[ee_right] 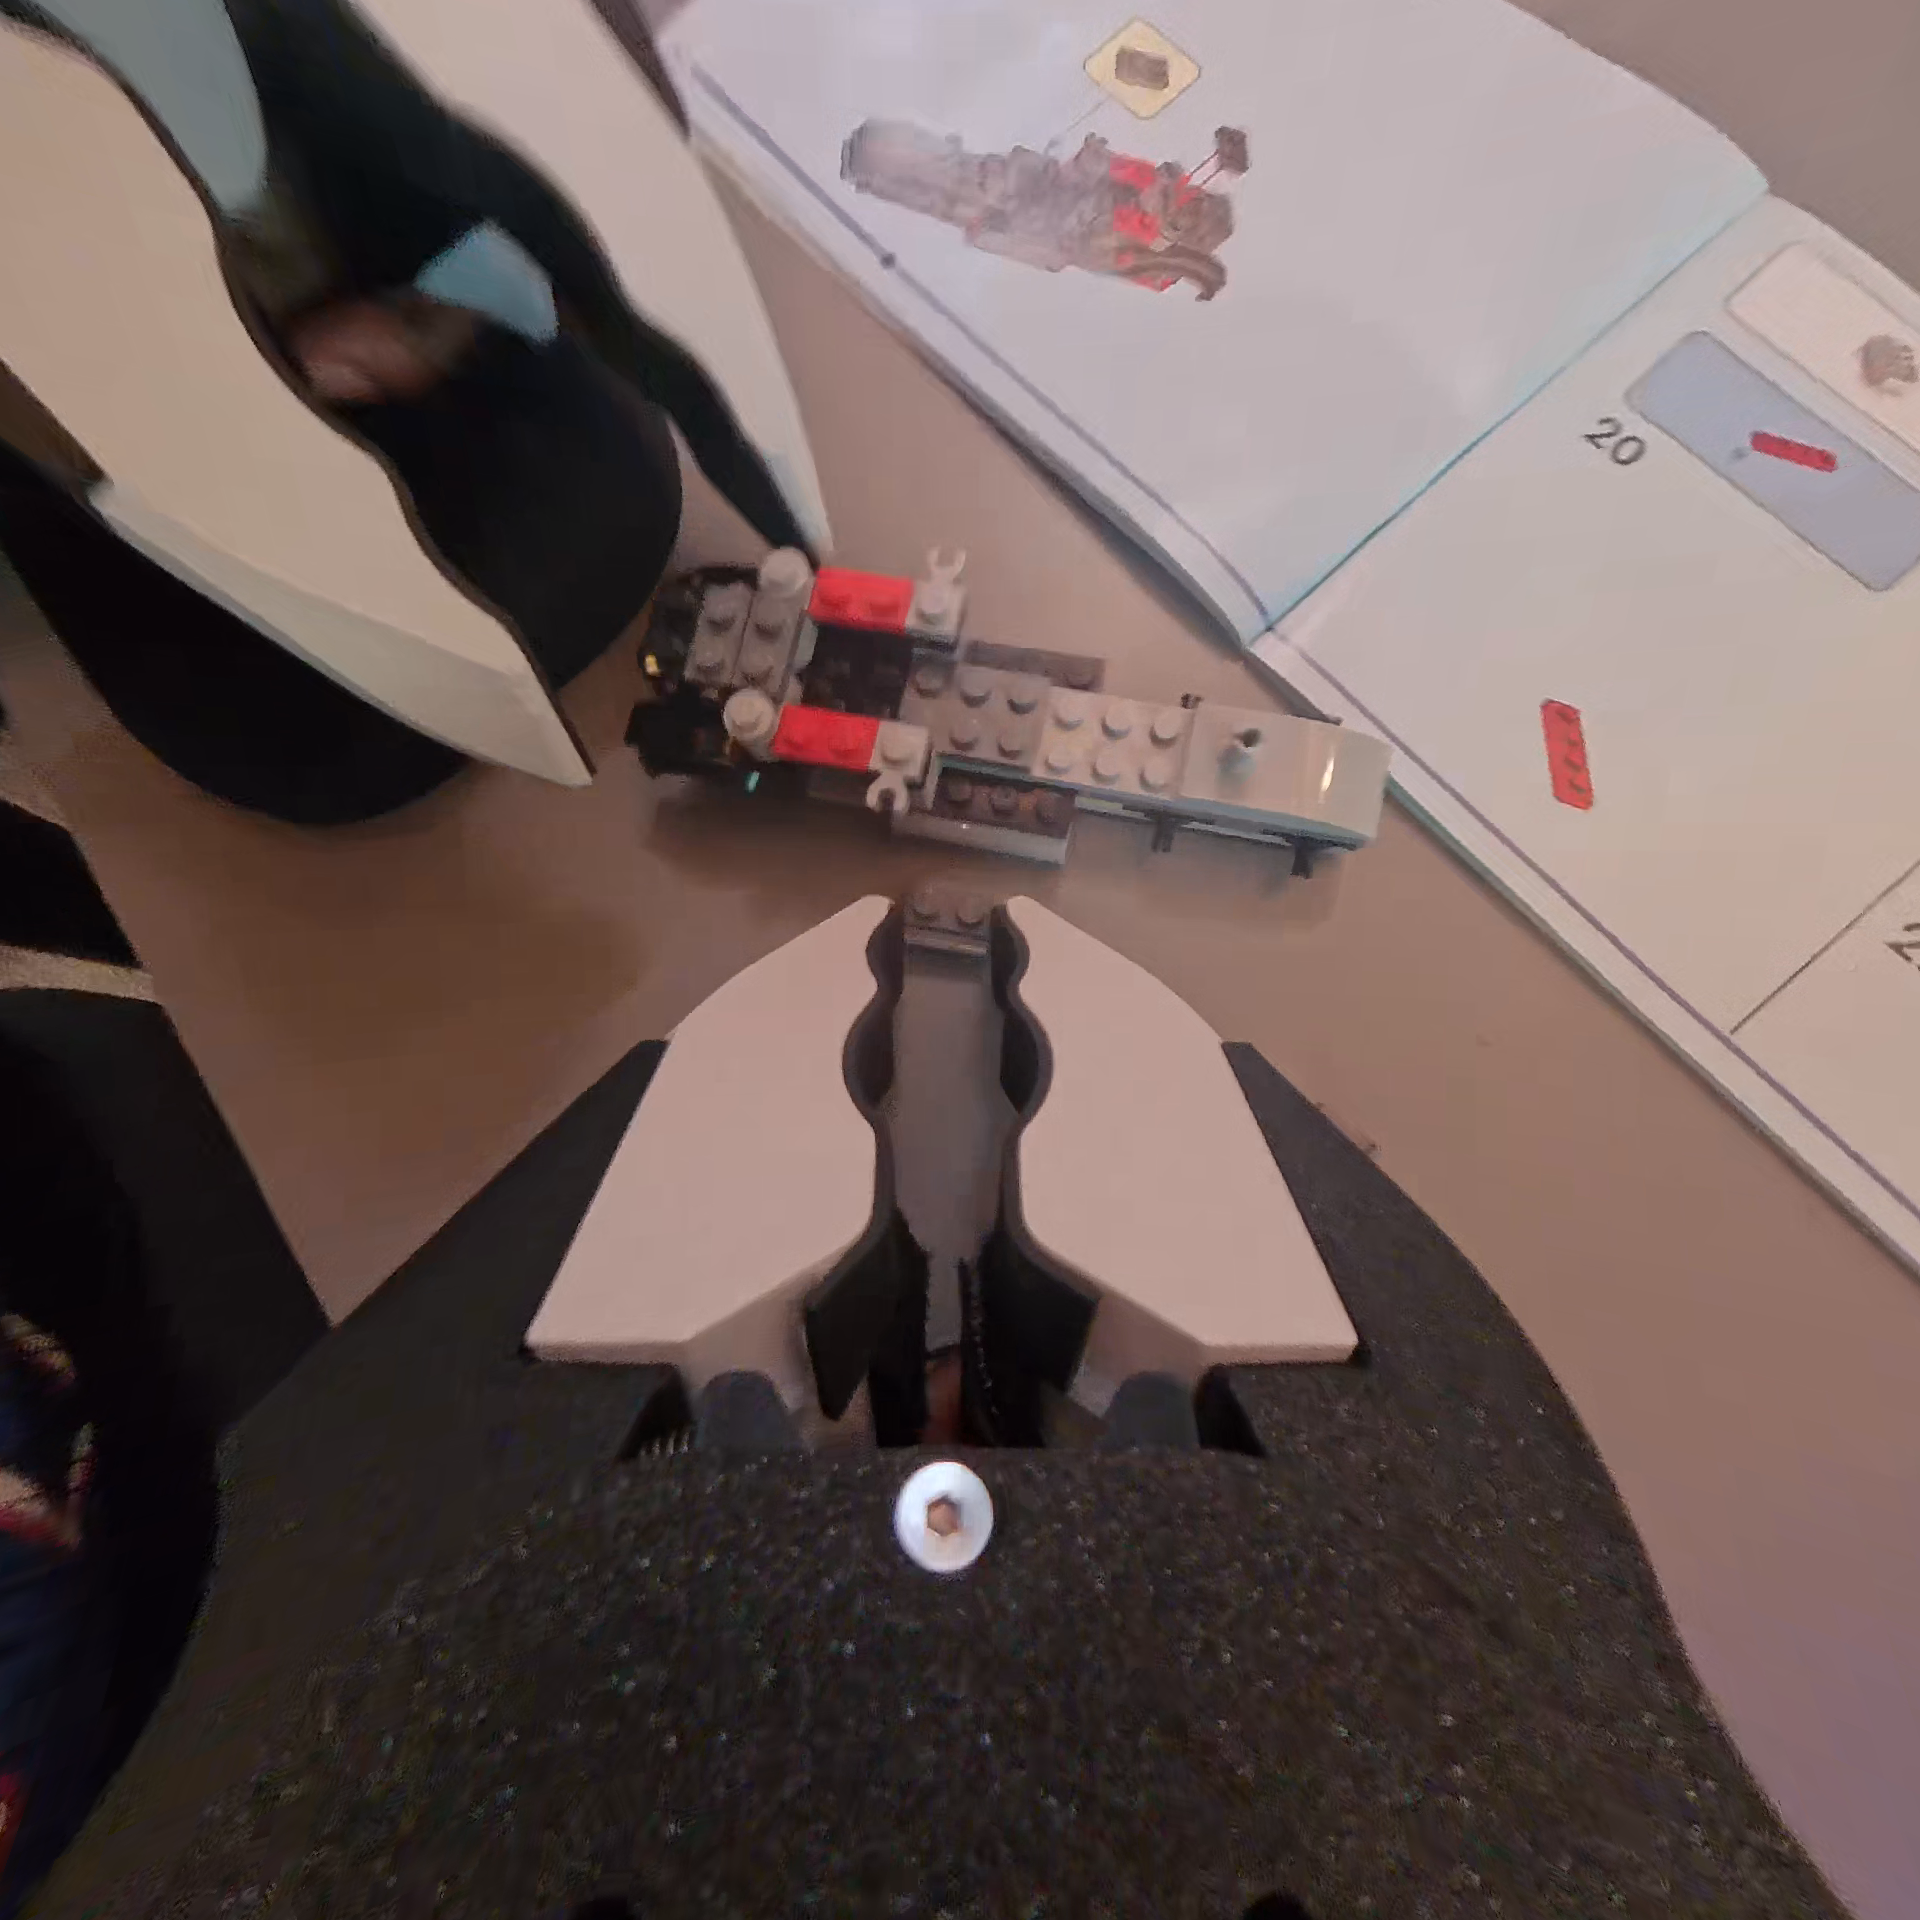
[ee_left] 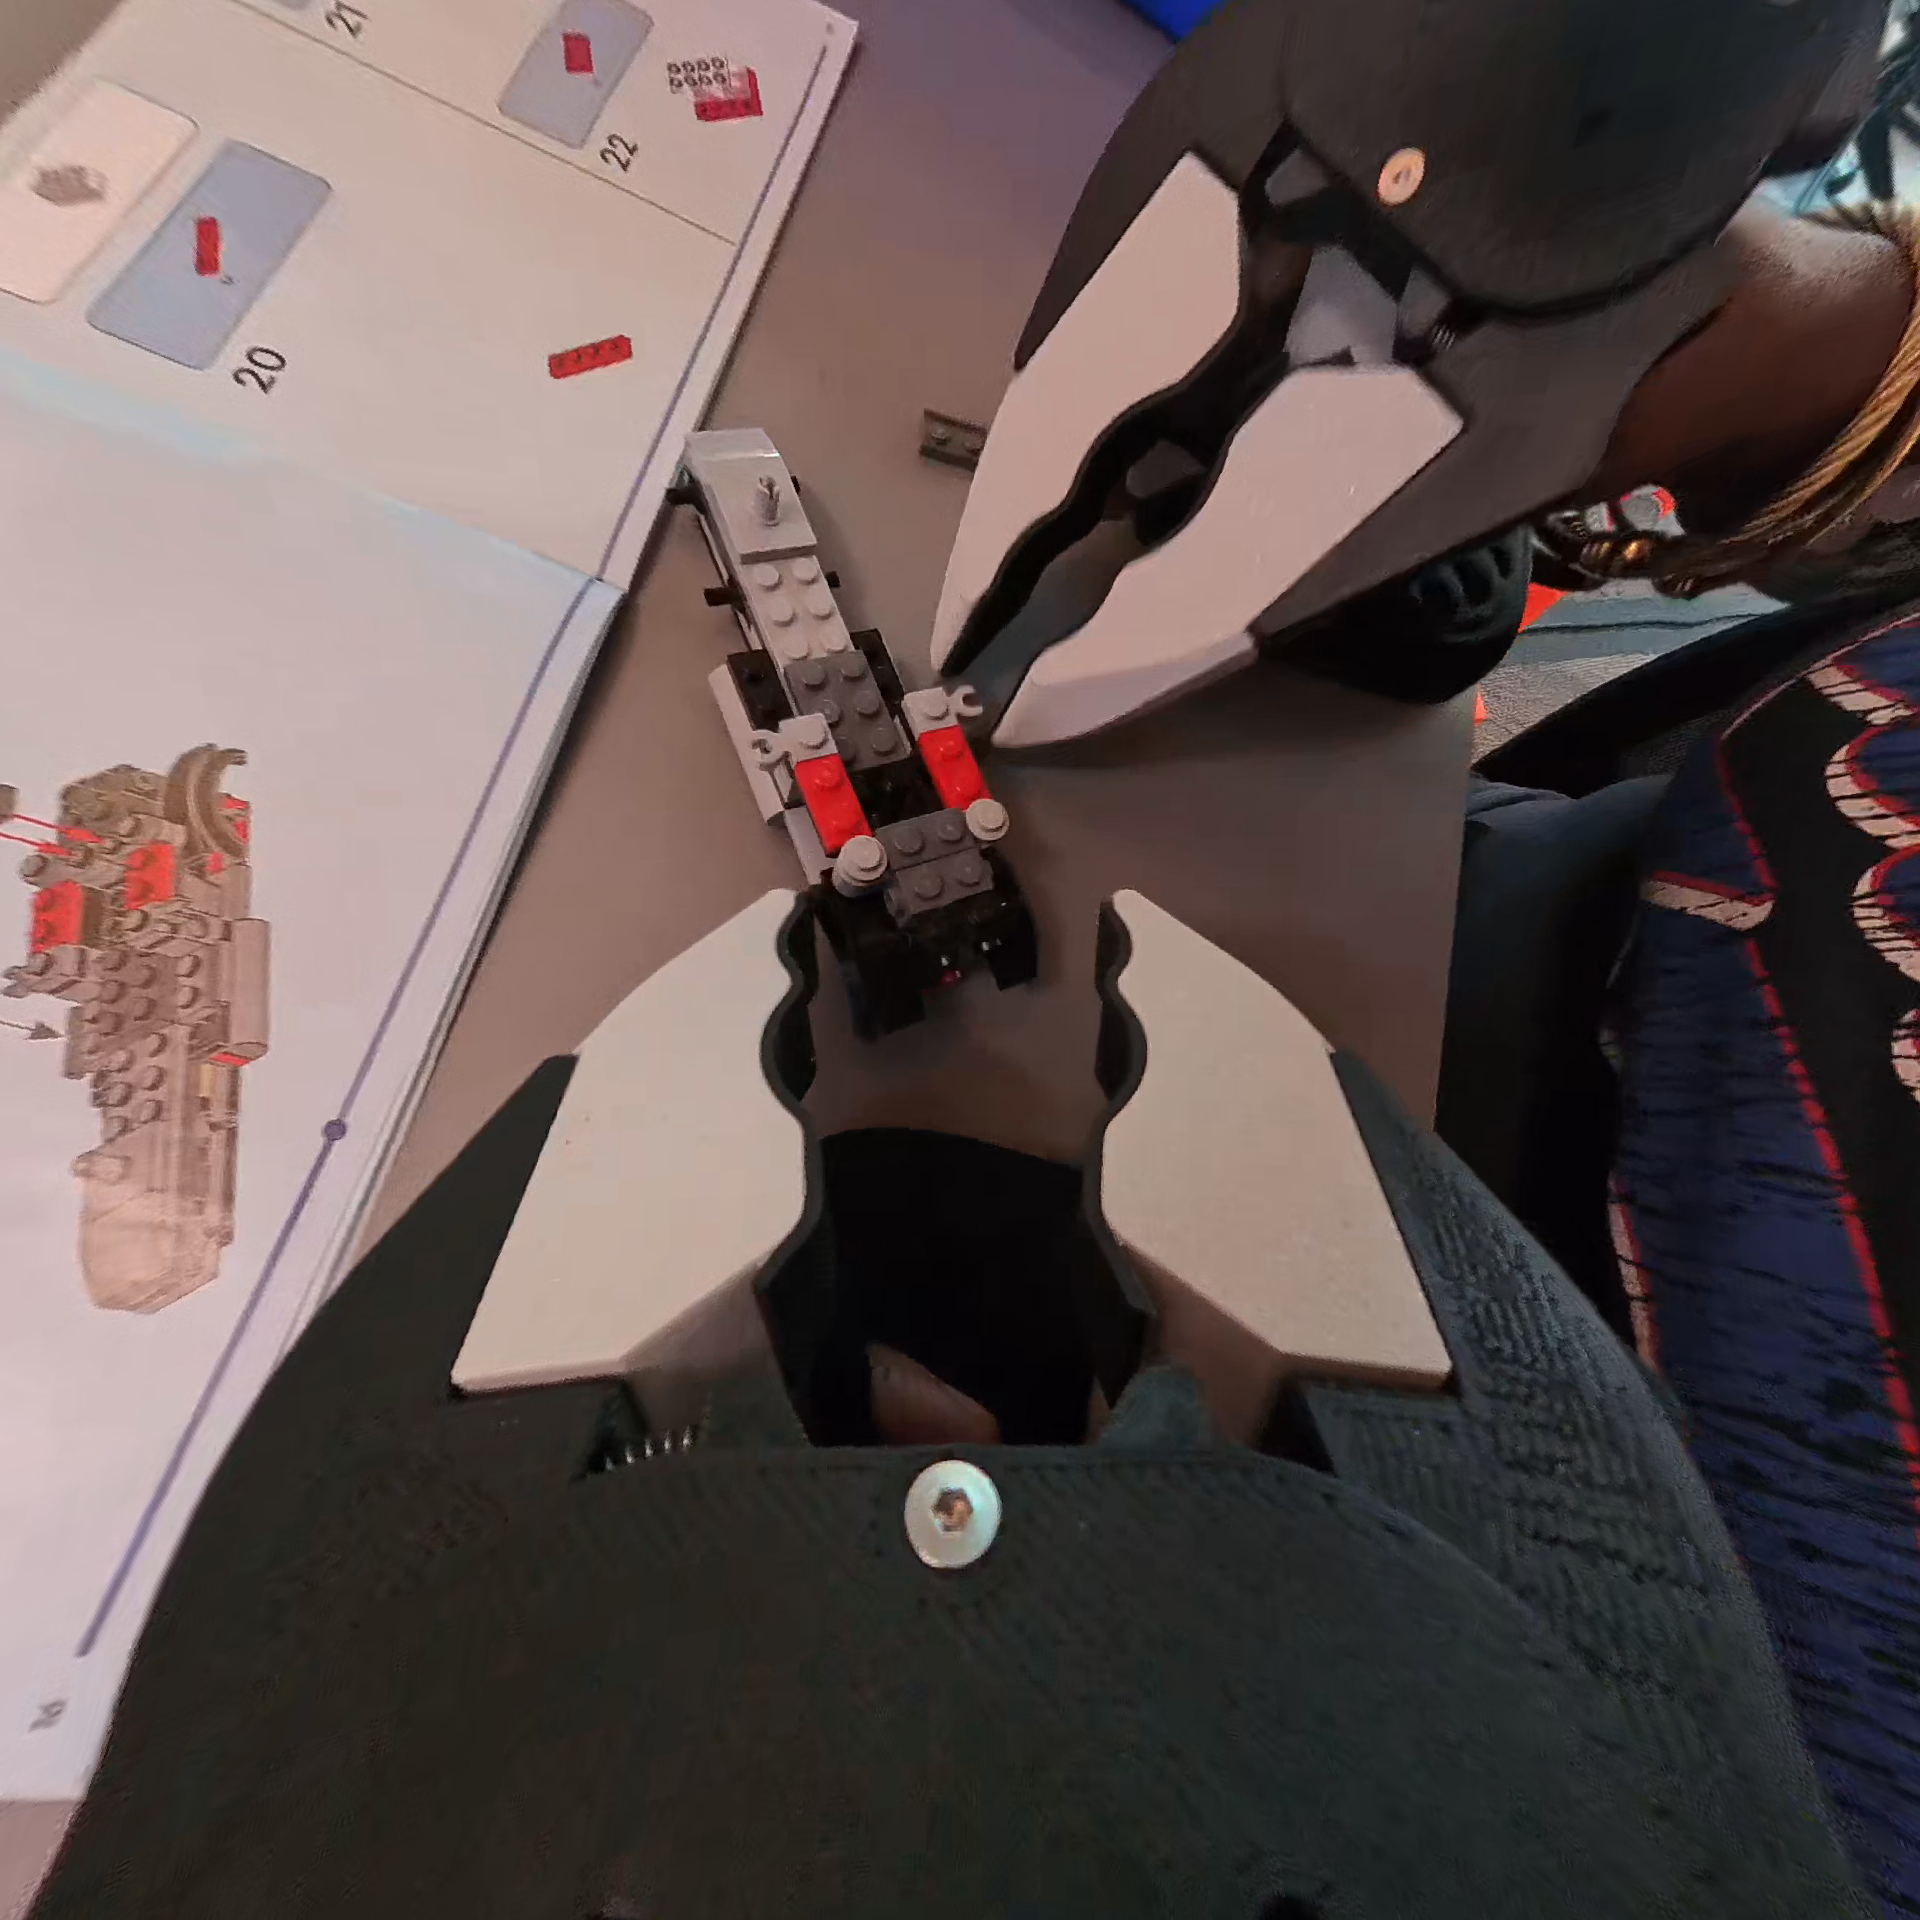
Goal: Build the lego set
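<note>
The partly built lego model [ee_left: 831, 727], grey with two red plates and a black end, lies on the brown table; it also shows in the right wrist view [ee_right: 987, 717]. My left gripper [ee_left: 951, 914] is open, its fingertips on either side of the model's black end; the right wrist view shows it at upper left [ee_right: 691, 665]. My right gripper [ee_right: 945, 904] is shut on a small grey plate [ee_right: 945, 914] just short of the model's side. In the left wrist view the right gripper [ee_left: 977, 707] has its tips next to the right-hand red plate [ee_left: 954, 764].
An open instruction booklet [ee_left: 312, 520] lies beside the model, also in the right wrist view [ee_right: 1507, 468]. A loose small grey plate [ee_left: 951, 434] lies on the table beyond the model. A person's wrist with bracelets [ee_left: 1818, 468] and dark patterned clothing [ee_left: 1766, 1039] are at the right. The grippers' ends are close to 6 centimeters from one another.
</note>
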The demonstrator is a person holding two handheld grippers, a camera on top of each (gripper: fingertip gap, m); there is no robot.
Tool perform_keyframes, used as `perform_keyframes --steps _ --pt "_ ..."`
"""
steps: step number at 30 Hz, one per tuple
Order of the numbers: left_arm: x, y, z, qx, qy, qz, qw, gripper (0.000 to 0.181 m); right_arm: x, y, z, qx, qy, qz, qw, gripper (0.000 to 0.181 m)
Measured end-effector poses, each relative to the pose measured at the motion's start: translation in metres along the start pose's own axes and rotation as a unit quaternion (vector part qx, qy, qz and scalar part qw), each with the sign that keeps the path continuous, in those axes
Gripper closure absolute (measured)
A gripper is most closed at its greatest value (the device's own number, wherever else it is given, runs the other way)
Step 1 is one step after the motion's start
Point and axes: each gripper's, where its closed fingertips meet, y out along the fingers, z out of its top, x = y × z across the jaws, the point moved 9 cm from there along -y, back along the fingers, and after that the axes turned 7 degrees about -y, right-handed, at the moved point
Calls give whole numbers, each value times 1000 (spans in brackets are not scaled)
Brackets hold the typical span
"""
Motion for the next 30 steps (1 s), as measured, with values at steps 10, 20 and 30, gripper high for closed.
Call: perform_keyframes --steps 10,20,30 --pt "5 8 -3 -23 -6 -4 1000 133 17 -12 3 82 50 35 995 165" --pt "5 8 -5 -18 2 -5 1000 135 24 -4 9 51 35 68 996 166" --pt "4 8 -5 -16 -3 -8 1000 138 27 1 10 37 78 132 987 165"
